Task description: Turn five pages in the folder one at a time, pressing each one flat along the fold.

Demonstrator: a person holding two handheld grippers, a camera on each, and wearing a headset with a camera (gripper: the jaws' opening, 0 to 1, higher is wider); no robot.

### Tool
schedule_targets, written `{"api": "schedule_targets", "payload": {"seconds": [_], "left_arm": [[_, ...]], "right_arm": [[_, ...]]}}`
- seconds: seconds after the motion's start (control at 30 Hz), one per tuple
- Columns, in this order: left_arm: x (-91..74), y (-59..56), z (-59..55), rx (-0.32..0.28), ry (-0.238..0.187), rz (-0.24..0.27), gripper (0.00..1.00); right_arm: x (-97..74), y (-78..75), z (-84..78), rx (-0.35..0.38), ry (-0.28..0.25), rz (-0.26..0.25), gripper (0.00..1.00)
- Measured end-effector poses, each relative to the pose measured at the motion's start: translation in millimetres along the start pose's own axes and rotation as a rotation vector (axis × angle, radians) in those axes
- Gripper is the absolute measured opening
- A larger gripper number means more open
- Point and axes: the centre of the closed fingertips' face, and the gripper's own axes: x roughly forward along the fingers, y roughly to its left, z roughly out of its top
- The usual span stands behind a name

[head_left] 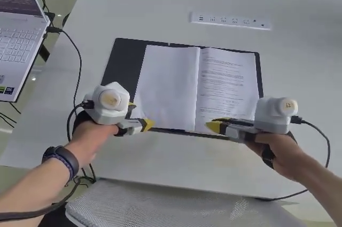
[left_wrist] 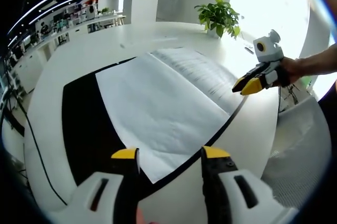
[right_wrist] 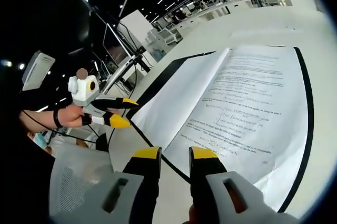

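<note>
The black folder [head_left: 123, 61] lies open on the white table. Its left page [head_left: 165, 85] is blank and its right page [head_left: 227, 83] is printed, with the fold [head_left: 196, 88] between them. My left gripper [head_left: 141, 125] hovers at the folder's near left edge. Its jaws are open over the blank page's near corner [left_wrist: 158, 171], with nothing between them. My right gripper [head_left: 214, 126] rests at the near edge below the printed page [right_wrist: 253, 103]. Its jaws stand a little apart over the folder's black rim [right_wrist: 174, 166]. Each gripper shows in the other's view: the right gripper [left_wrist: 246, 85] and the left gripper [right_wrist: 122, 112].
A laptop [head_left: 16, 29] sits at the far left with a black cable [head_left: 75, 51] trailing toward my left hand. A white power strip [head_left: 231, 21] lies behind the folder. Grey mesh [head_left: 176, 205] shows below the table's front edge. A potted plant [left_wrist: 218, 16] stands at the table's end.
</note>
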Motion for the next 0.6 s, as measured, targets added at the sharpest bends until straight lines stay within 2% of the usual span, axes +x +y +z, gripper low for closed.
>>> {"api": "schedule_targets", "payload": {"seconds": [0.17,0.33,0.53,0.6], "left_arm": [[-6.1,-1.4,5.8,0.027,-0.005,0.006,0.47],[-14.6,-1.7,11.0,0.053,-0.015,0.013,0.49],[-27.8,-4.4,24.4,0.072,-0.057,0.013,0.54],[-32.8,-4.0,28.7,0.074,-0.067,0.018,0.55]], "right_arm": [[-19.0,-3.0,6.8,-0.049,-0.009,-0.062,0.24],[-40.7,-3.6,16.6,-0.058,-0.043,-0.093,0.28],[-73.3,-8.2,30.9,-0.111,-0.077,-0.159,0.37],[-84.2,-11.0,33.7,-0.143,-0.072,-0.19,0.38]]}}
